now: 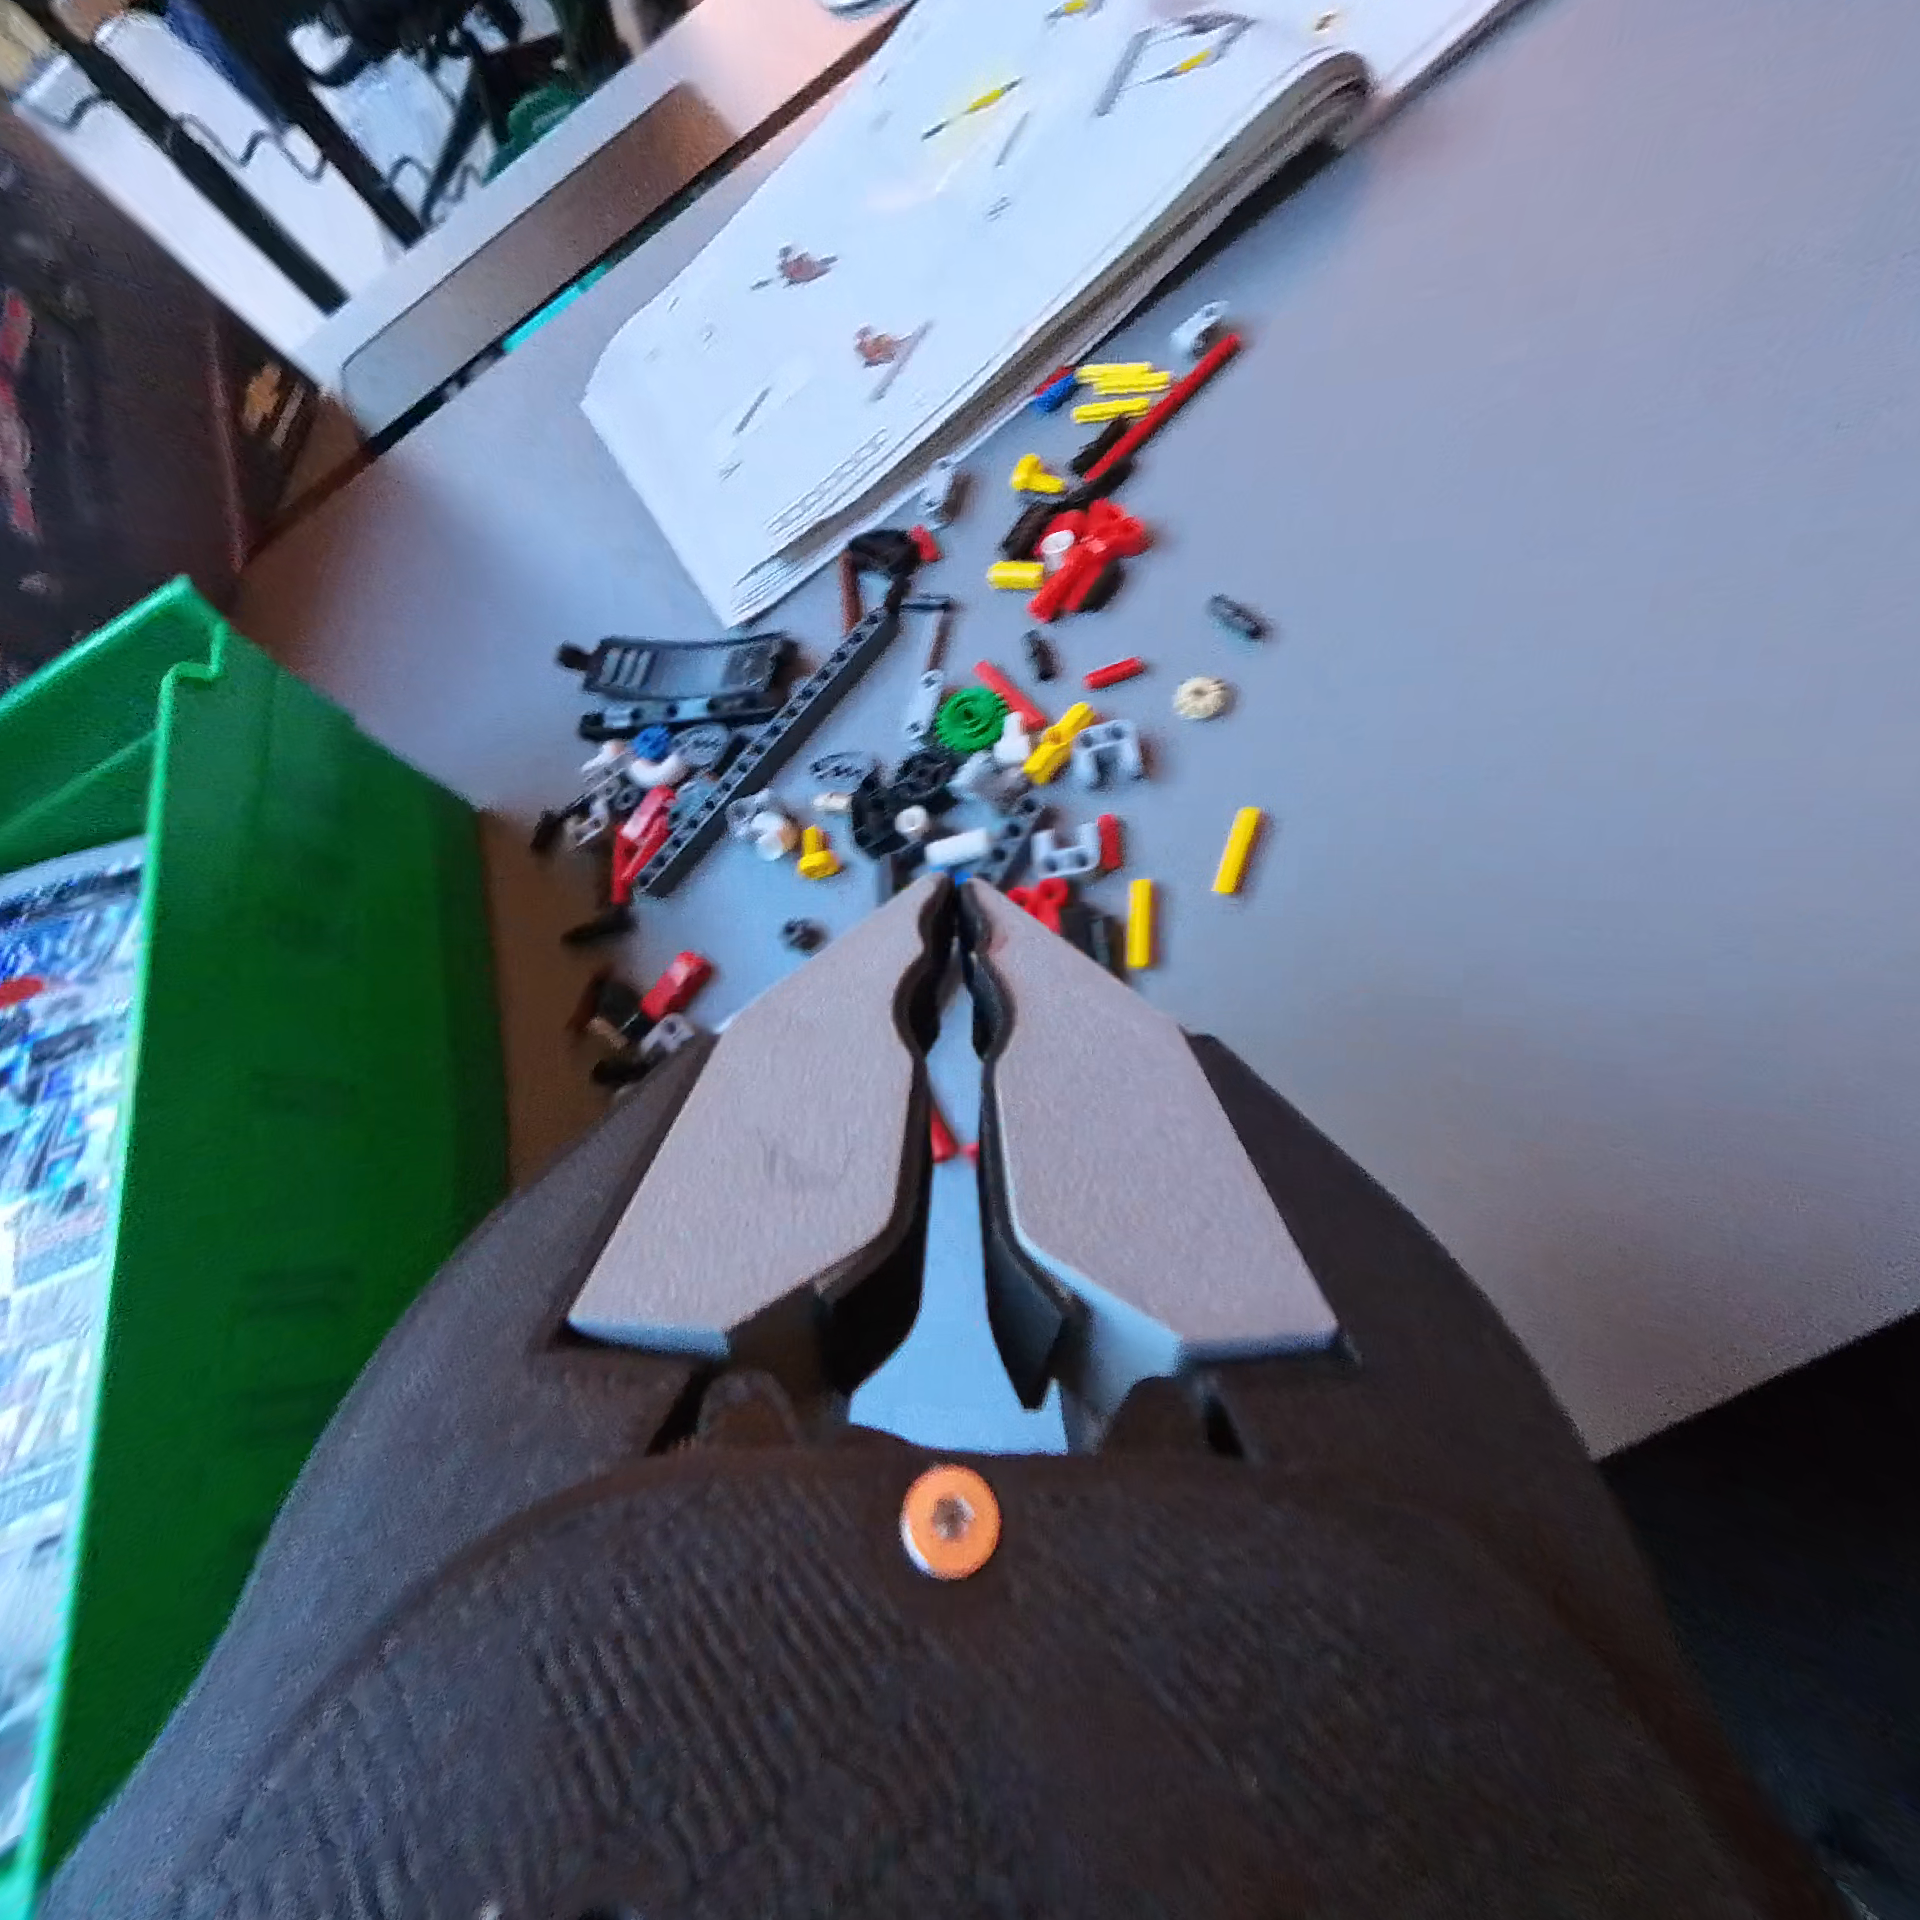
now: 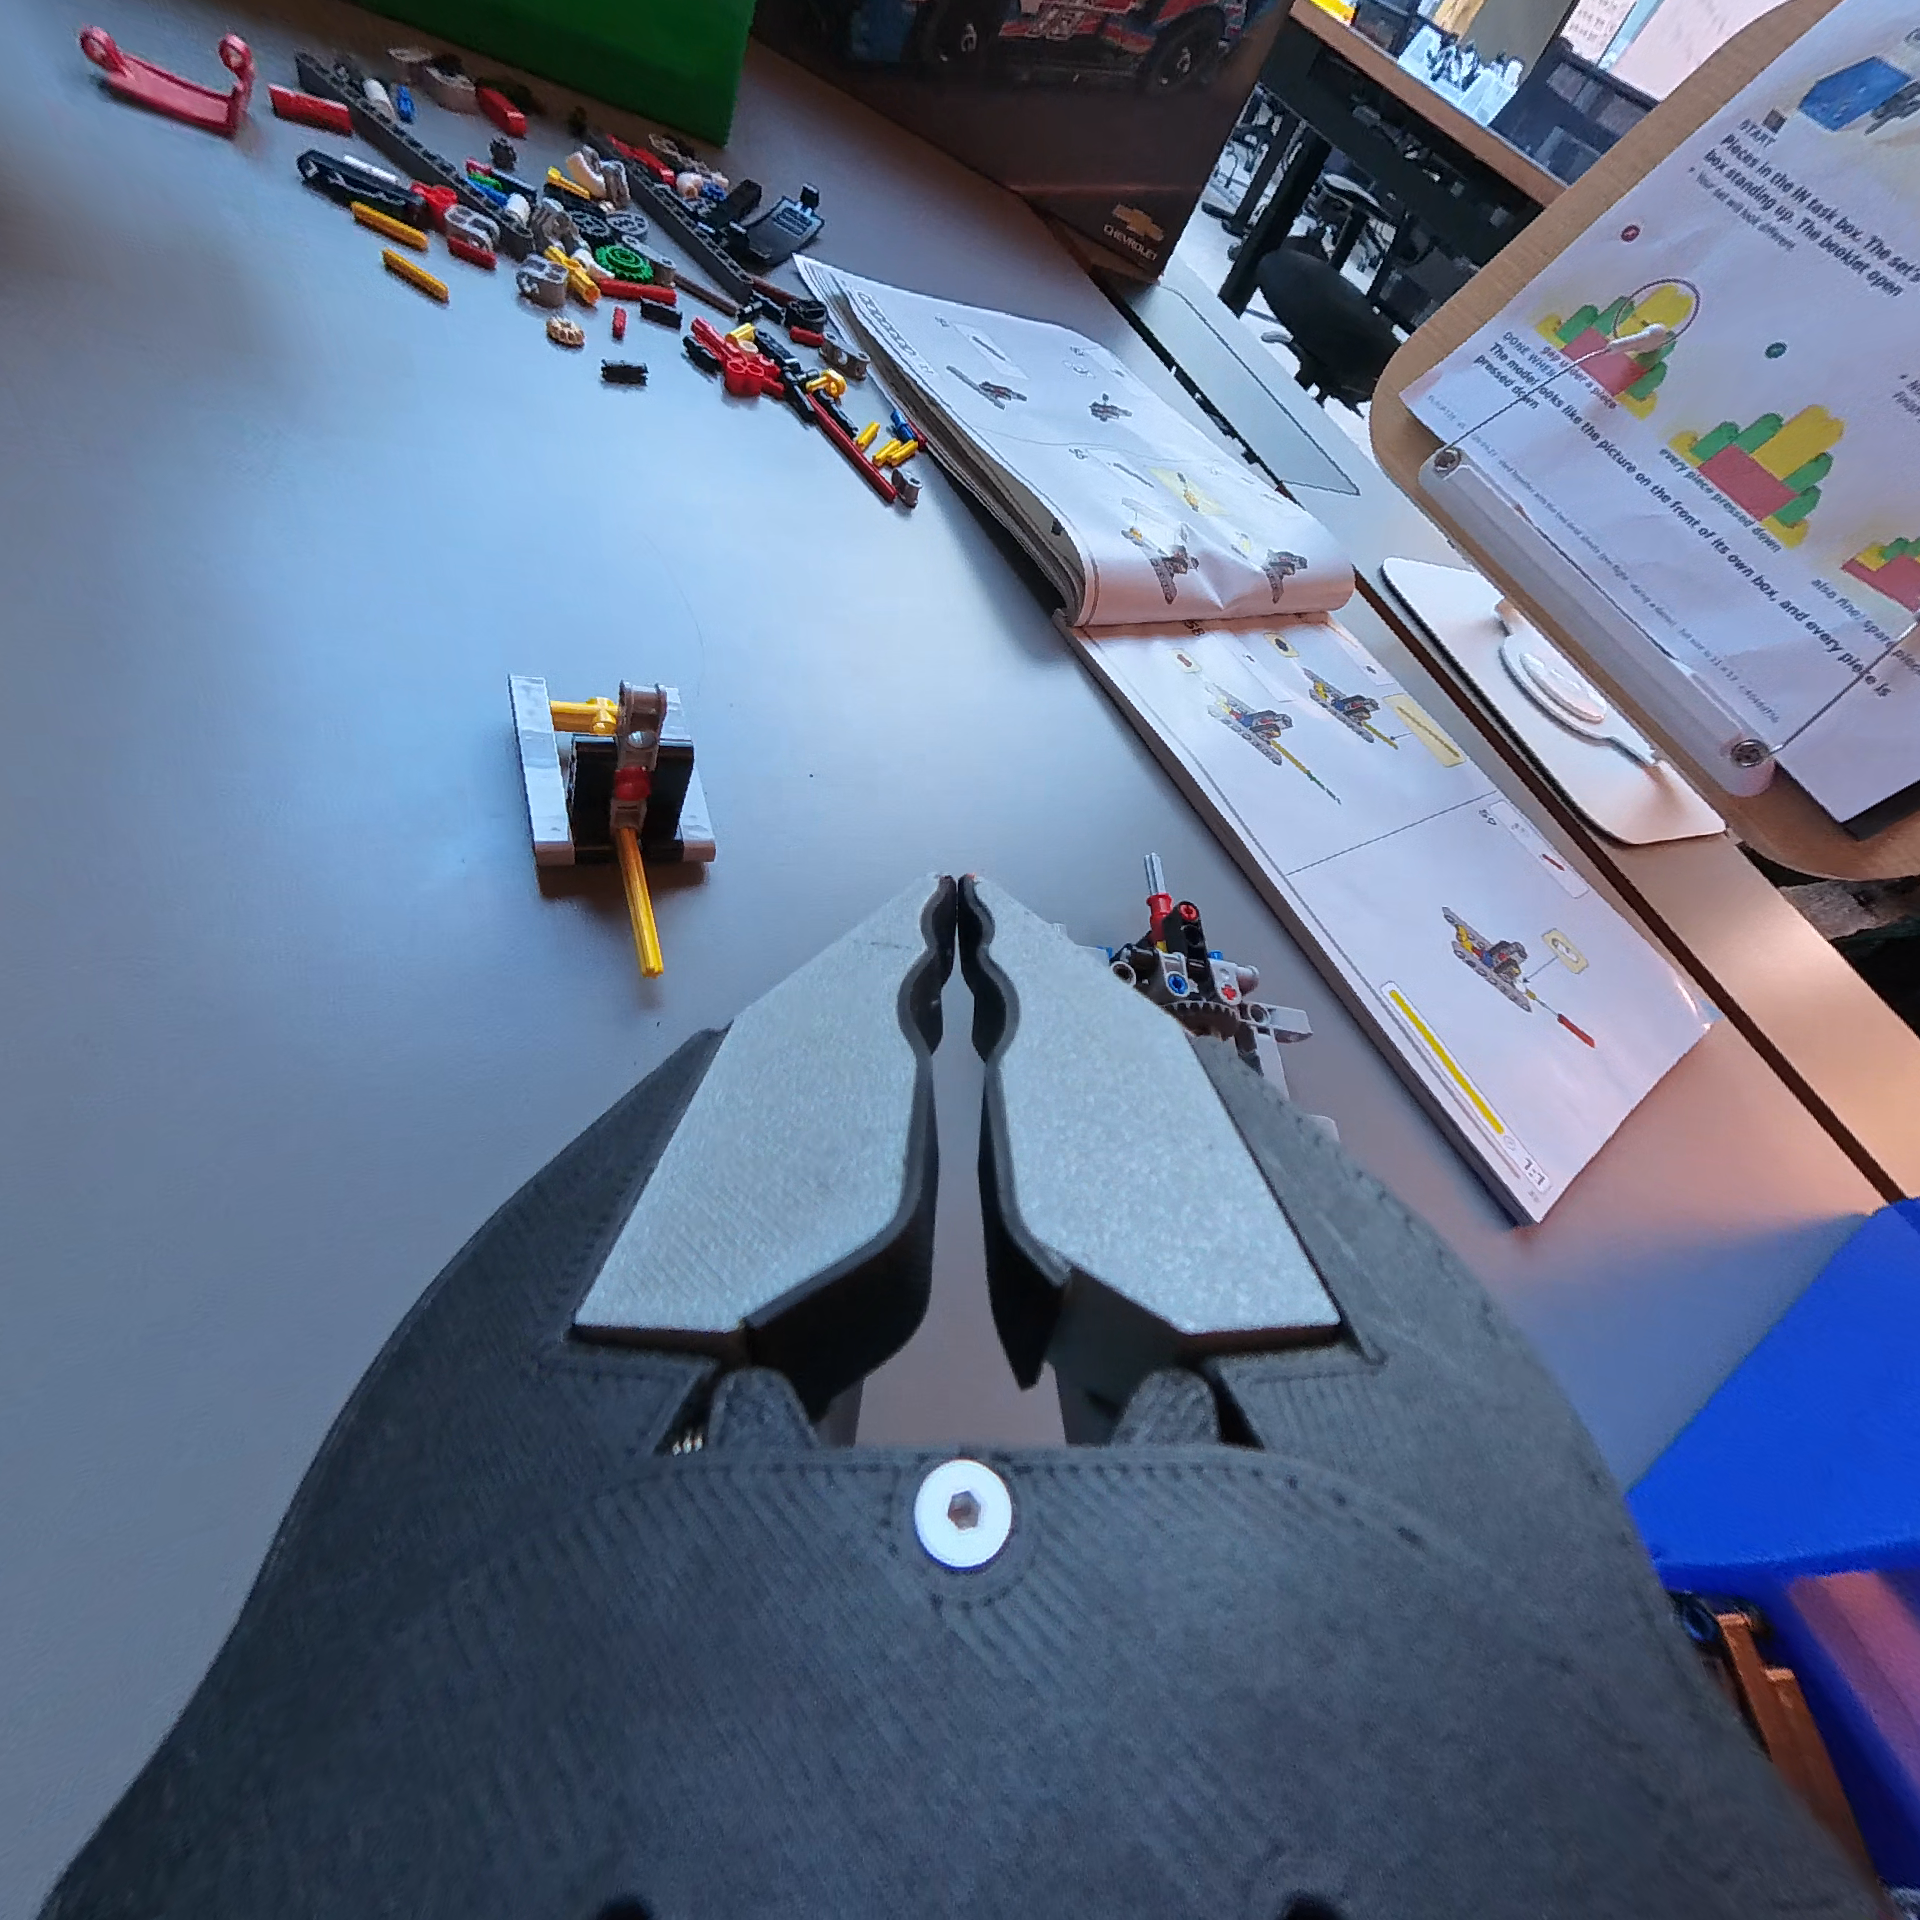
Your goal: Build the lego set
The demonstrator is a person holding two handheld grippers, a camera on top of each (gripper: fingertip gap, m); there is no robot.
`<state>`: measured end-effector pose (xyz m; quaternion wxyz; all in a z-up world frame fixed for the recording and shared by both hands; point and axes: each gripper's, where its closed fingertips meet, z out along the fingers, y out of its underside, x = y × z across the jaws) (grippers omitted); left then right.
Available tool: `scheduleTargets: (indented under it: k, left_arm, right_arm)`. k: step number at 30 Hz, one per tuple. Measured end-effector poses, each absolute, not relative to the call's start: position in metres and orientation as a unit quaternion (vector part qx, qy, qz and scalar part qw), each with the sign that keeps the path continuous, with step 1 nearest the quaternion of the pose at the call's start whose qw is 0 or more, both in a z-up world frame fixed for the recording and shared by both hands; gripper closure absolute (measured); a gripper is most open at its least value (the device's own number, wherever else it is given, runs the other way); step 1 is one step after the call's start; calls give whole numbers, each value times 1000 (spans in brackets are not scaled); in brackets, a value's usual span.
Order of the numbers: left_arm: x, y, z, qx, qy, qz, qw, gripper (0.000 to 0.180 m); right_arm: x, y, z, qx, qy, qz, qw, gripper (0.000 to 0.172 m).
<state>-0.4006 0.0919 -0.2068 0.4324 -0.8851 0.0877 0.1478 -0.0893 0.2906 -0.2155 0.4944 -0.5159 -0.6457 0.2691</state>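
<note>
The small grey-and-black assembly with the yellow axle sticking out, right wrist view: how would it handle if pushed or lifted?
The assembly sits on a flat grey frame, so it would probably slide, not roll. The yellow axle overhangs and may catch or pull loose. It looks like light, rigid plastic.

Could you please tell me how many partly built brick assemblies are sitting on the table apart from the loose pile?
2: one grey-and-black assembly left of the right gripper, and one small geared assembly partly hidden behind its right finger.
</note>
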Motion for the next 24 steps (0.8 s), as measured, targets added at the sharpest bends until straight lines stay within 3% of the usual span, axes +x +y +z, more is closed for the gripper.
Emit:
scheduleTargets:
  k: [15, 18, 24]
  left_arm:
    - [-382, 149, -215, -897, 145, 50, 414, 180]
    - [-395, 161, -223, -909, 153, 78, 380, 177]
    - [-407, 161, -220, -917, 99, 0, 387, 169]
  right_arm:
    - [-93, 291, -223, -523, -651, 262, 484, 172]
    - [-91, 293, -223, -526, -648, 259, 486, 172]
    - [-90, 292, -220, -524, -646, 270, 485, 172]
